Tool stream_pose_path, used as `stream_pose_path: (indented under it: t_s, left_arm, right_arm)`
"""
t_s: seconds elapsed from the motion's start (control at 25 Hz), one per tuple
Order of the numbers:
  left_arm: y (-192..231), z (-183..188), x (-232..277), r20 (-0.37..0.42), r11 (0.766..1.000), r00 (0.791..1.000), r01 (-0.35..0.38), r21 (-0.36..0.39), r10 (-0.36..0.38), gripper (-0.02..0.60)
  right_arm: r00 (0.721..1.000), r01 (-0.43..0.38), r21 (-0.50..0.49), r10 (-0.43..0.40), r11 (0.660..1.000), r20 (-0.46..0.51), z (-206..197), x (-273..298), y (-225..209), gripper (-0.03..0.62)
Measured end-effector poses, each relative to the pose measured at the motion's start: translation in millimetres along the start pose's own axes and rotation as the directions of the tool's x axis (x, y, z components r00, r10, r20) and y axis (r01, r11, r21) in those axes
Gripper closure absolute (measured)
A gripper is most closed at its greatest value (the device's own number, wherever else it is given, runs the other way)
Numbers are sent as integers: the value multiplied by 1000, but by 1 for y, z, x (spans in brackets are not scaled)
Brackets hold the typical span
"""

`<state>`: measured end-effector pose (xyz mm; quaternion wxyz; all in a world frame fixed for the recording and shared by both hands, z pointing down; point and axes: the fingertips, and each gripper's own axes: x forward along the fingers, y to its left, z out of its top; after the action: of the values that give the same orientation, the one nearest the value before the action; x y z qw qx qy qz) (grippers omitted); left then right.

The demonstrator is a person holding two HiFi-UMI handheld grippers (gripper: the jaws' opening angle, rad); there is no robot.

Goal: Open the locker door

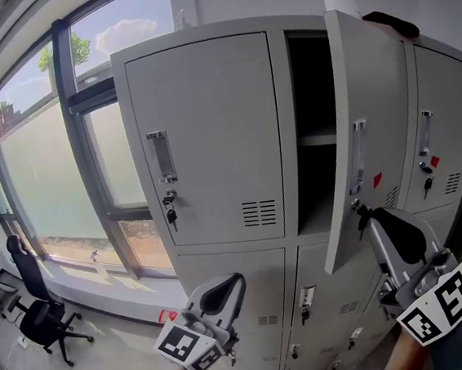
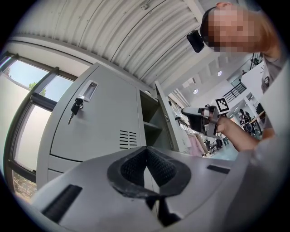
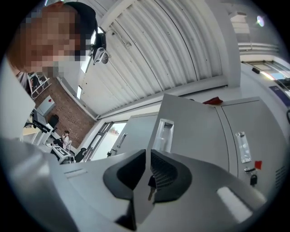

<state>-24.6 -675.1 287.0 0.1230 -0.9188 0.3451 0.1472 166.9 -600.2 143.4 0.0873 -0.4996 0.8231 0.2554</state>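
Observation:
The grey locker bank fills the head view. Its upper middle door (image 1: 347, 110) stands partly swung out, and a dark compartment with a shelf (image 1: 314, 135) shows behind it. My right gripper (image 1: 365, 212) is at the door's free edge, beside the key (image 1: 362, 218). In the right gripper view that door (image 3: 190, 131) runs edge-on down between the pads (image 3: 136, 170), which sit close on it; the small key (image 3: 151, 183) hangs there too. My left gripper (image 1: 221, 290) hangs low before the lower lockers, shut and holding nothing (image 2: 146, 152).
The upper left locker (image 1: 212, 129) is closed with a key in its lock (image 1: 170, 206). The upper right locker (image 1: 439, 120) is closed too. Large windows (image 1: 46, 144) lie to the left, with office chairs (image 1: 41, 308) below. A dark object (image 1: 392, 23) sits on top.

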Motion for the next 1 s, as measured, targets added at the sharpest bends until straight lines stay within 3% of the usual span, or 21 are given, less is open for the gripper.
stream_pose_path:
  t_s: [0.24, 0.6, 0.8, 1.0]
  left_arm:
    - [-33, 9, -16, -2, 1000, 1000, -3, 5, 3, 575]
    - [-110, 27, -45, -18, 999, 999, -41, 7, 41, 575]
    - [-161, 41, -74, -24, 999, 999, -49, 9, 49, 575]
    - [-194, 60, -99, -37, 998, 998, -47, 36, 48, 575]
  right_arm:
    - [997, -17, 64, 22, 998, -75, -29, -32, 13, 582]
    - [975, -90, 195, 126, 977, -184, -69, -97, 40, 600]
    - [962, -105, 242, 160, 965, -220, -68, -147, 62, 600]
    - [962, -115, 243, 169, 963, -213, -43, -182, 85, 600]
